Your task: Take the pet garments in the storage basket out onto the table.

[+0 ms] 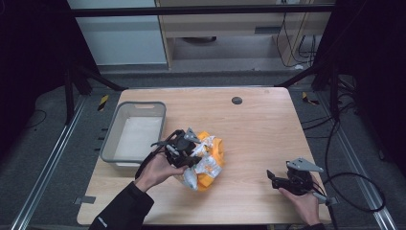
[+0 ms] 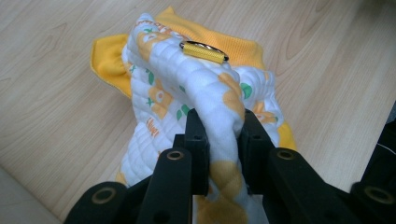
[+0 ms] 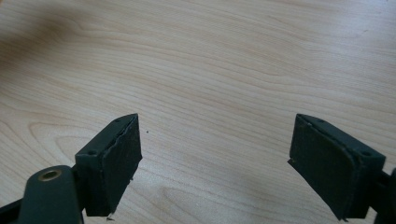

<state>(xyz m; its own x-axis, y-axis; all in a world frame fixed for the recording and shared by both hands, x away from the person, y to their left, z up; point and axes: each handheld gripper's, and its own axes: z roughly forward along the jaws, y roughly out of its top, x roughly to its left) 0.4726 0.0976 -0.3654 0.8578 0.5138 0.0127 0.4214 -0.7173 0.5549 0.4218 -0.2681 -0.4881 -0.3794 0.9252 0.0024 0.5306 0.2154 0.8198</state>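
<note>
A quilted white and yellow garment (image 1: 207, 163) with a printed pattern lies bunched on the wooden table (image 1: 258, 129) near its middle. My left gripper (image 2: 219, 126) is shut on a thick fold of that garment (image 2: 196, 88), both pads pressing the cloth. A small yellow cylinder on a metal ring (image 2: 203, 50) sits on top of the fold. From above, the left gripper (image 1: 184, 148) sits over the garment's left side. My right gripper (image 1: 274, 178) rests low at the table's front right, its jaws wide apart over bare wood (image 3: 215, 93), nothing between them.
A grey plastic bin (image 1: 134, 136) stands at the table's left edge, just left of the garment. A dark round grommet (image 1: 236, 100) is set in the tabletop at the back. Cables lie on the floor at the right.
</note>
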